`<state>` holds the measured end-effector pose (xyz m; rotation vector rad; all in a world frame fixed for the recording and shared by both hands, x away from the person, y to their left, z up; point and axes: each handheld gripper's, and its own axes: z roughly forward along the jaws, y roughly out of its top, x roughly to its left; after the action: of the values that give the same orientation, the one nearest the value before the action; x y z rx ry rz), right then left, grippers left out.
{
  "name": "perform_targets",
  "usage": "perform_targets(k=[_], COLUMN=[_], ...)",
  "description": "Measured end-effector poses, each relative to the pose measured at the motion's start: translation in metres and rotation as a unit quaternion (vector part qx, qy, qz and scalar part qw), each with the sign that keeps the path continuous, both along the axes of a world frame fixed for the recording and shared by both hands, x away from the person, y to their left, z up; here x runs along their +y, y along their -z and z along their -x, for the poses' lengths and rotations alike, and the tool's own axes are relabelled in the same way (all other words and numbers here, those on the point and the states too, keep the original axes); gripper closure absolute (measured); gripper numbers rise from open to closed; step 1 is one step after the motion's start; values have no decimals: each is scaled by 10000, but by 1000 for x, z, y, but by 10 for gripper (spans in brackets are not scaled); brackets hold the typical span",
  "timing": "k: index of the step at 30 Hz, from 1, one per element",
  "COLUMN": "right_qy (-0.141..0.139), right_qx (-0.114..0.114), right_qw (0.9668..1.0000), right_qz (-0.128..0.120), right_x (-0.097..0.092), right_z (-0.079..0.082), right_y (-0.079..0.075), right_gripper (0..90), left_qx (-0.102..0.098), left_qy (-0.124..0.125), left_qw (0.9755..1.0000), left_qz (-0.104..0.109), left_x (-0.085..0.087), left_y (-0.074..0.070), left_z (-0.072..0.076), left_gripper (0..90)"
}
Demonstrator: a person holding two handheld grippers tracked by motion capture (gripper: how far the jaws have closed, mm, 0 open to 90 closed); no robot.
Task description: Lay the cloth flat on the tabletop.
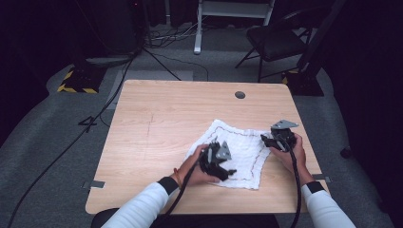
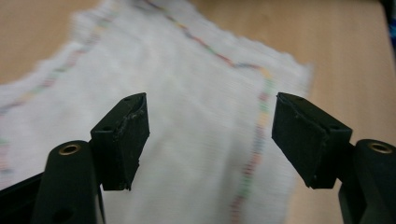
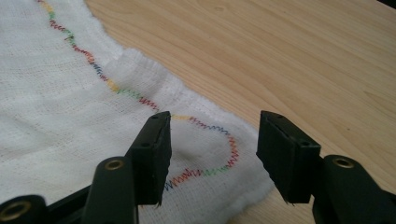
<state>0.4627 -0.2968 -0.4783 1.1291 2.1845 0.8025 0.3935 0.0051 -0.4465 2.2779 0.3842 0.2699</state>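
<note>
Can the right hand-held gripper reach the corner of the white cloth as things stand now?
Probably yes. The right hand-held gripper has its jaws open, with the corner of the white cloth lying flat on the table between them, and nothing stands in the way.

High view: fixed above the near edge of the bench, facing forward and down, far enough to take in the whole top and floor beyond. Left gripper view: riding behind the left claw, close over the cloth, looking along its jaws. Right gripper view: likewise behind the right claw, close over a cloth corner. Shared by all three: cloth and bench.
</note>
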Motion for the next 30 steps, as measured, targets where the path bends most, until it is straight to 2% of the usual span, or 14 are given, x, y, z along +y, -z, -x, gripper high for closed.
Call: perform_targets(k=[1, 2, 3, 5, 6, 7, 10, 12, 16, 20, 26, 27, 28, 30], right_qy=[10, 10, 107, 179, 179, 259, 319, 320, 330, 261, -80, -80, -183, -202], right_qx=[-6, -6, 3, -2, -2, 38, 163, 275, 384, 399, 553, 553, 596, 598], right_qw=[10000, 10000, 9999, 9998, 9998, 9997, 9993, 9989, 9984, 9983, 9958, 9958, 9956, 9955], right_qz=[-11, -11, -9, -8, -8, -15, -119, -183, -257, -321, -719, -719, -705, -706], right_x=[-3, -3, -8, -14, -14, -20, -29, -32, -33, -31, -32, -32, -31, -30], right_z=[1, 1, 3, 3, 3, 2, -1, -2, -6, -9, -13, -13, -13, -14], right_y=[-2, -2, -4, -5, -5, -4, 1, 4, 9, 13, 15, 15, 14, 14], right_gripper=[450, 450, 449, 446, 446, 439, 434, 426, 428, 447, 687, 687, 760, 791], left_qx=[20, 20, 76, 71, 71, 77, 119, 238, 433, 751, 806, 806, 851, 861], left_qy=[-208, -208, -511, -762, -762, -917, -1075, -1205, -1378, -1408, -1259, -1259, -1168, -1149], left_qw=[9998, 9998, 9987, 9971, 9971, 9955, 9934, 9918, 9883, 9869, 9888, 9888, 9895, 9896], left_qz=[40, 40, 23, -35, -35, -205, -376, -357, -490, -221, -53, -53, -75, -83], left_x=[6, 6, 14, 20, 20, 20, 16, 14, 12, 16, 24, 24, 25, 25], left_y=[-1, -1, 0, 5, 5, 11, 21, 28, 42, 48, 48, 48, 47, 47], left_z=[-13, -13, -38, -59, -59, -77, -95, -105, -121, -129, -131, -131, -130, -129], left_gripper=[271, 272, 272, 278, 280, 277, 278, 283, 293, 328, 628, 669, 729, 760])
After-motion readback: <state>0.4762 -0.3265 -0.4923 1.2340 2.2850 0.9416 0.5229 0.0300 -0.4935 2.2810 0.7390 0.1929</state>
